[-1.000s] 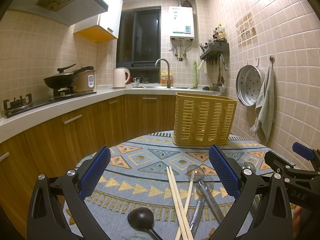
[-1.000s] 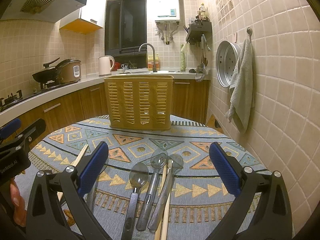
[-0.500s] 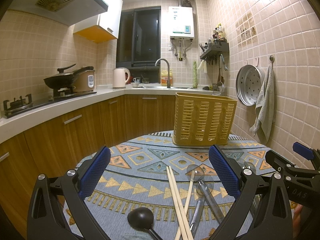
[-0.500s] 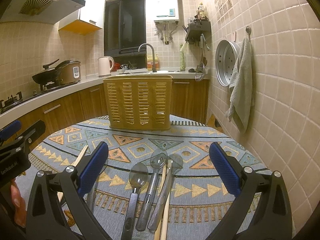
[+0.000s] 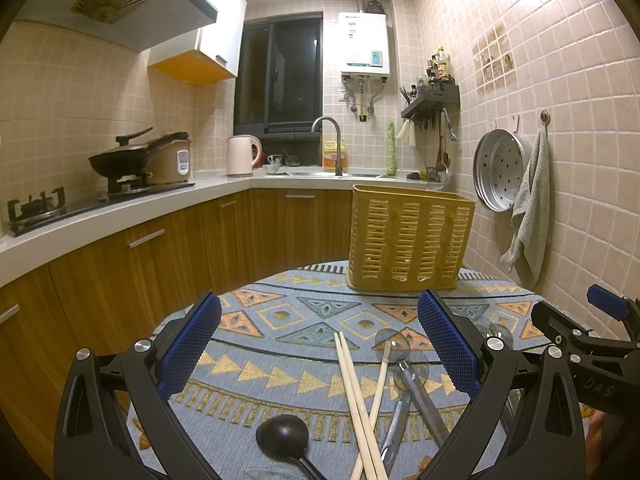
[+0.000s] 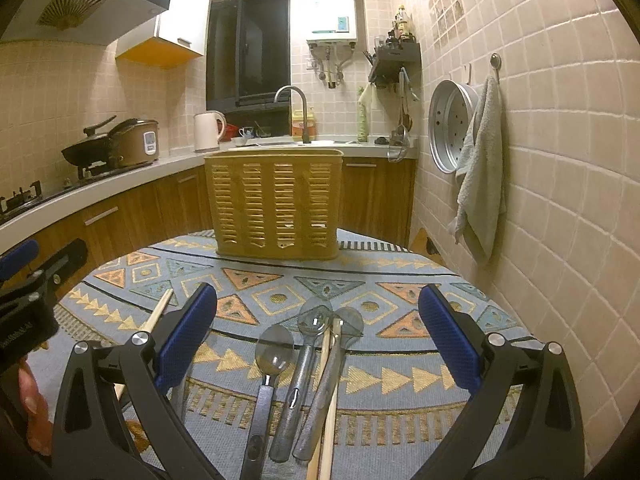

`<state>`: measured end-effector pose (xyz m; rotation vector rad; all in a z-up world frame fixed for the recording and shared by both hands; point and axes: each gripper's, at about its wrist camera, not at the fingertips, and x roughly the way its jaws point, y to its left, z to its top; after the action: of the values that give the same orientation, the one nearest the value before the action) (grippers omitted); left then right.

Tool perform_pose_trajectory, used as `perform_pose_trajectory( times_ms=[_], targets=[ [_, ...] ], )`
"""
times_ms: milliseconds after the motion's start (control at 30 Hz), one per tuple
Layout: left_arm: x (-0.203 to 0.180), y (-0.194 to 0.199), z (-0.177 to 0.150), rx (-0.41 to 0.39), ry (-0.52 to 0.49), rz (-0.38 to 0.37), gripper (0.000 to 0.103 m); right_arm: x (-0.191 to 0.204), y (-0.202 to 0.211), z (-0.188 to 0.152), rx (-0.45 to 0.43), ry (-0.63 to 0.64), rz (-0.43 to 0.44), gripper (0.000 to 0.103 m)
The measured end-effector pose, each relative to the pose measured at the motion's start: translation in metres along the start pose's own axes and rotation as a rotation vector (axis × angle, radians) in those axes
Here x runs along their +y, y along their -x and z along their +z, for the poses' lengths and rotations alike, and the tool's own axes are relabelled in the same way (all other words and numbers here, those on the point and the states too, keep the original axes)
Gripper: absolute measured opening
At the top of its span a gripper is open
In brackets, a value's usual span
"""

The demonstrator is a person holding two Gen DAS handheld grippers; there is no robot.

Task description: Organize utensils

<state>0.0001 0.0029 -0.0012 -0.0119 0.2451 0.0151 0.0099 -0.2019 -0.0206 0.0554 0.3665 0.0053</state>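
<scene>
Patterned table [image 6: 400, 276] carries loose spoons [image 6: 276, 354]; yellow holder [image 6: 276, 204] stands beyond. Left gripper [image 5: 318, 350] and right gripper [image 6: 318, 338] hover spread, empty. Advise clamping one handle squarely.

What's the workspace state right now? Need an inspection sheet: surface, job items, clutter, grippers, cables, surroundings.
Surface: round table under a patterned cloth.
Job's things: yellow slotted utensil basket upright at the far edge; three clear-bowled spoons lying side by side, one chopstick among them; a chopstick pair and a black ladle nearer the left gripper.
Clutter: nothing seen.
Grippers: left gripper open, empty; right gripper open, empty, spoons between its fingers' line.
Cables: nothing seen.
Surroundings: towel and steamer tray on the tiled wall; sink faucet, kettle, wok on the counter.
</scene>
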Motion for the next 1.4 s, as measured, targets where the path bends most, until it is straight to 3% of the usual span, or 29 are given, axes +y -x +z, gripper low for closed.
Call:
perform_pose_trajectory(
  times_ms=[233, 400, 633, 800, 900, 967, 1100, 1400],
  targets=[
    [0.01, -0.009, -0.001, 0.051, 0.049, -0.025, 0.095, -0.002, -0.009, 0.001, 0.049, -0.007, -0.051, 0.097],
    [0.035, -0.017, -0.002, 0.164, 0.135, -0.061, 0.091, -0.007, -0.01, 0.0, 0.054, -0.03, -0.031, 0.097],
    [0.081, -0.027, 0.007, 0.488, 0.232, -0.116, 0.068, -0.001, -0.017, 0.003, 0.099, 0.004, -0.014, 0.095],
    [0.074, -0.04, -0.016, 0.728, 0.248, -0.22, 0.052, 0.004, -0.024, 0.013, 0.232, 0.043, 0.047, 0.073],
    [0.063, -0.045, -0.032, 0.803, 0.24, -0.252, 0.043, 0.002, -0.027, 0.023, 0.307, 0.07, 0.088, 0.065],
    [0.058, -0.051, -0.039, 0.841, 0.242, -0.249, 0.034, -0.001, -0.03, 0.028, 0.351, 0.072, 0.106, 0.058],
    [0.052, -0.06, -0.046, 0.881, 0.242, -0.232, 0.033, -0.013, -0.044, 0.034, 0.471, 0.041, 0.168, 0.056],
    [0.028, -0.078, -0.038, 0.871, 0.08, -0.161, 0.03, -0.026, -0.079, 0.039, 0.67, -0.007, 0.243, 0.053]
  ],
)
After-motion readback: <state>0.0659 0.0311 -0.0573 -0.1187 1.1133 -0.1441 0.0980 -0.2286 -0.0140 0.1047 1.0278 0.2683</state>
